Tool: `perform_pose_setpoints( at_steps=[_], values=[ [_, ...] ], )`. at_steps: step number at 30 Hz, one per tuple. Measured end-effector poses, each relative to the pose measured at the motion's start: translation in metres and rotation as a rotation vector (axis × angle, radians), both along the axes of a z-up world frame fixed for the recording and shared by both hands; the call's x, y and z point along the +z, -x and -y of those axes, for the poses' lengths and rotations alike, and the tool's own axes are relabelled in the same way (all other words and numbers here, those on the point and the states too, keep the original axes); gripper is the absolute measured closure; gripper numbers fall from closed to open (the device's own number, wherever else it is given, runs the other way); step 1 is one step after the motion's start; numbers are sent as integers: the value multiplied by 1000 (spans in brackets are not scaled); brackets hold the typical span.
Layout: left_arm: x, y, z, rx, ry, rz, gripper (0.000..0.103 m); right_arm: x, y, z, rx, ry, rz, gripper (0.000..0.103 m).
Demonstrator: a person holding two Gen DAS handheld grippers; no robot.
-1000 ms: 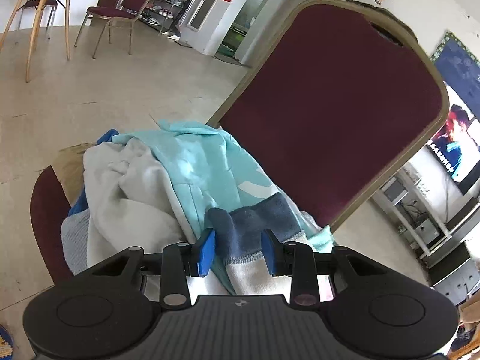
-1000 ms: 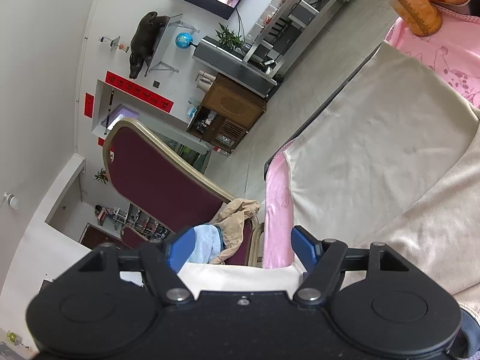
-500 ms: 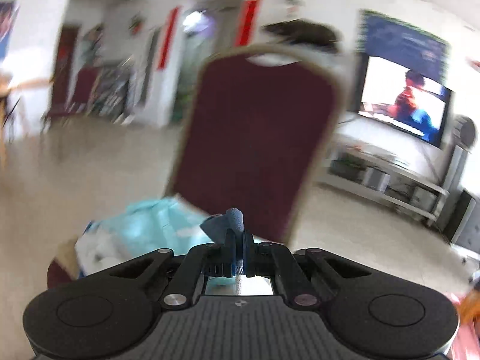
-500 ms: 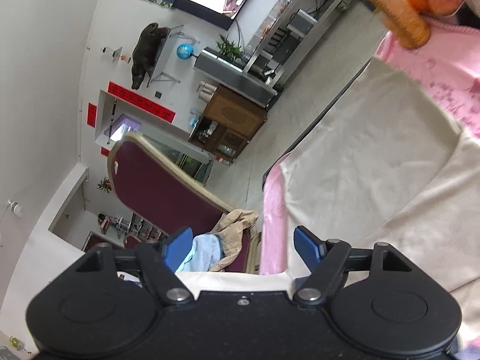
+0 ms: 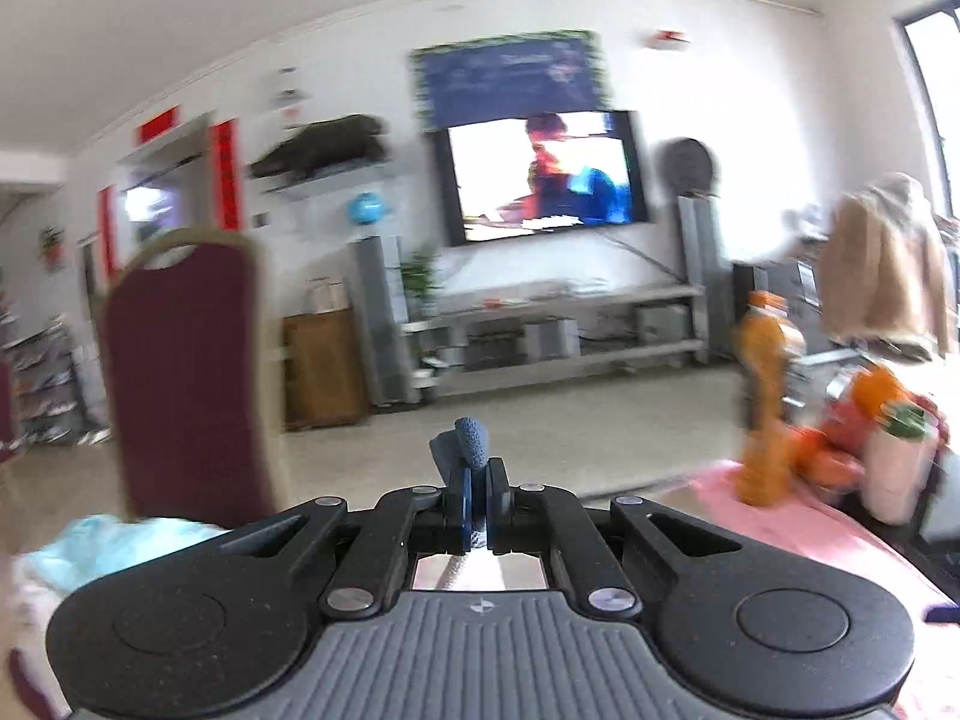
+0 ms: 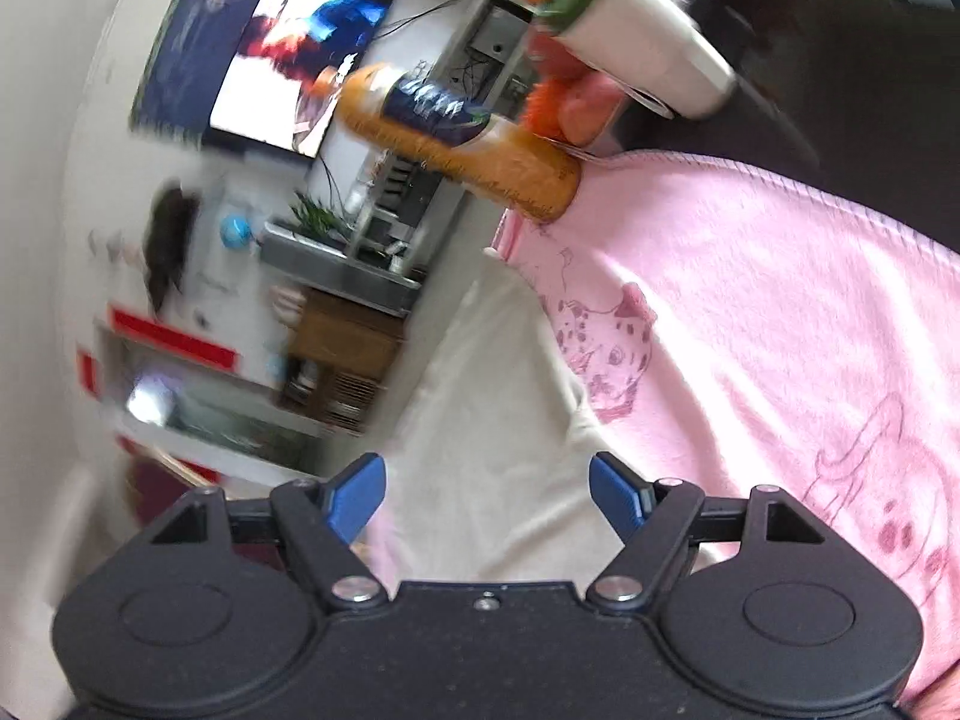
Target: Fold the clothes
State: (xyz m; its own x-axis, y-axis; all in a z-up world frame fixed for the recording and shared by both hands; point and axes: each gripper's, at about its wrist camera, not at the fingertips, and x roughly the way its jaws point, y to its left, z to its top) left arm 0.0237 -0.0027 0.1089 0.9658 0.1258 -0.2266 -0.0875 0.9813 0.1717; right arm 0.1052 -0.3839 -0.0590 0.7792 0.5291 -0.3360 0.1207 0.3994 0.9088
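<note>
Left gripper (image 5: 475,507) was clamped on a dark-blue garment fold (image 5: 465,450) poking straight up from its tips. Right gripper (image 6: 487,495) gaped wide, empty, above cream cloth (image 6: 480,450) on the pink blanket (image 6: 780,330).

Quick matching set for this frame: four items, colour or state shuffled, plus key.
Things:
1. left gripper
2. right gripper
3. chair back
4. bottle

Colour or state:
A. orange
B. open, nothing between the fingers
C. dark red
D. shut on a blue-grey garment

Pairs: 1-D, 2-B, 3-C, 4-A
</note>
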Motion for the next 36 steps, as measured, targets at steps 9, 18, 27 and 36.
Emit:
perform_pose_setpoints(
  at_steps=[9,18,27,36],
  values=[
    [-127,-10,128,-246,-60,-449,82,-8,-4,12,14,3,-25,28],
    [-114,-27,-37,27,-12,-514,67,0,-9,-21,130,199,-46,26],
    [-183,-72,-140,363,39,-814,69,-14,-41,-106,284,564,-164,62],
    [-188,-77,-141,366,1,-830,63,-35,-50,-172,428,973,-142,48]
  ],
)
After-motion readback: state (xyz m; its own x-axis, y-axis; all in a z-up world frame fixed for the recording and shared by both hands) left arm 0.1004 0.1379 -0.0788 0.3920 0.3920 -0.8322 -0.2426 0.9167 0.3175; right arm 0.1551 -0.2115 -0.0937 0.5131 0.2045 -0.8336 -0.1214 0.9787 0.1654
